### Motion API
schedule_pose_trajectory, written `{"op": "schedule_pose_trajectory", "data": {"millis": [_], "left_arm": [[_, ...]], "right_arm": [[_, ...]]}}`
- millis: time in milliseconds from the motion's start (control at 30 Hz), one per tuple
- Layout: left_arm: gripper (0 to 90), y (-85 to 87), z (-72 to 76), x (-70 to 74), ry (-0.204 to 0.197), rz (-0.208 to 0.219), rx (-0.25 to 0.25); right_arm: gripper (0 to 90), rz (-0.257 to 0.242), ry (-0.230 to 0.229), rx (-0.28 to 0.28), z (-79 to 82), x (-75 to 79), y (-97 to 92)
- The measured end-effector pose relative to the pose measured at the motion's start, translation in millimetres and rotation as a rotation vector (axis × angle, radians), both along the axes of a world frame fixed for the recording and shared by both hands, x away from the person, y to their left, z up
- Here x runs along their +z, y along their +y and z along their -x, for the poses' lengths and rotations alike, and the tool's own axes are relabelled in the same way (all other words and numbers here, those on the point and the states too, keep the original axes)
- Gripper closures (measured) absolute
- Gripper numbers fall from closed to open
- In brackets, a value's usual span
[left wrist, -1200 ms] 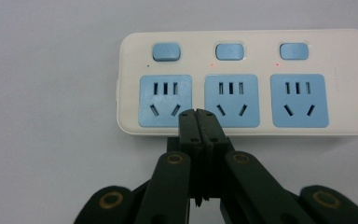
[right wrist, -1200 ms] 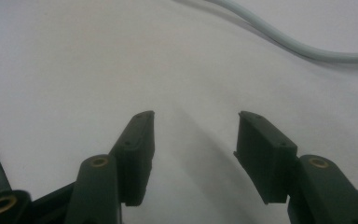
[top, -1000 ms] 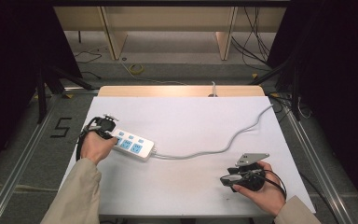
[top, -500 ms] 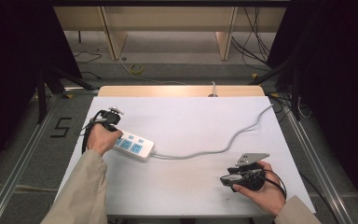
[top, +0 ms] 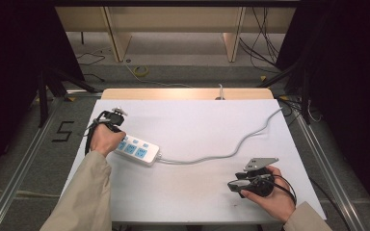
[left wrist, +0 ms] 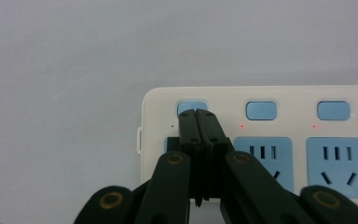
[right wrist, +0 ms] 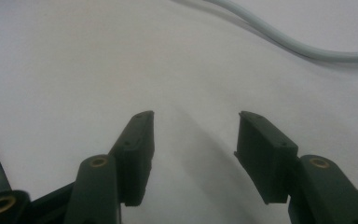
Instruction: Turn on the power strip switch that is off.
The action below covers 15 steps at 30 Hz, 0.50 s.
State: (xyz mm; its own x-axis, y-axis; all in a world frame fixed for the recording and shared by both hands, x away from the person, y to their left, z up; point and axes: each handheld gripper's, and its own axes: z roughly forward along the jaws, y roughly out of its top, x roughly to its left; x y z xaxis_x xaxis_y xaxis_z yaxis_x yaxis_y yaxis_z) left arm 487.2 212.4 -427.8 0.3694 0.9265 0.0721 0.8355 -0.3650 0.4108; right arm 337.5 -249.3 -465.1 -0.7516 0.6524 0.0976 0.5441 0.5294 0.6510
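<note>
Left gripper [left wrist: 198,113]: jaws pressed flat together, nothing between them; closed tips sit right on the end switch [left wrist: 186,107] of the white power strip [left wrist: 354,95], so it looks like a button press, though actual contact is hard to confirm from this angle; strip's long axis runs off to the right of the tips, next two switches and their red LEDs beside them along that line; in the high view the strip [top: 146,153] lies just ahead of the left hand [top: 105,140], its cable [top: 250,137] trailing right; right gripper [right wrist: 195,122]: jaws wide apart, empty, over bare table [right wrist: 51,70]; cable crosses well beyond its tips; left hand is far nearer the strip.
</note>
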Motion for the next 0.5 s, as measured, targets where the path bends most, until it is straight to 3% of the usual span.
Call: {"op": "schedule_pose_trajectory", "data": {"millis": [500], "left_arm": [[89.8, -2.2, -5.0, -2.6, -0.016, -0.009, -0.01]], "right_arm": [[44.6, 0.008, 0.008, 0.003, -1.2, -1.6, 0.2]]}}
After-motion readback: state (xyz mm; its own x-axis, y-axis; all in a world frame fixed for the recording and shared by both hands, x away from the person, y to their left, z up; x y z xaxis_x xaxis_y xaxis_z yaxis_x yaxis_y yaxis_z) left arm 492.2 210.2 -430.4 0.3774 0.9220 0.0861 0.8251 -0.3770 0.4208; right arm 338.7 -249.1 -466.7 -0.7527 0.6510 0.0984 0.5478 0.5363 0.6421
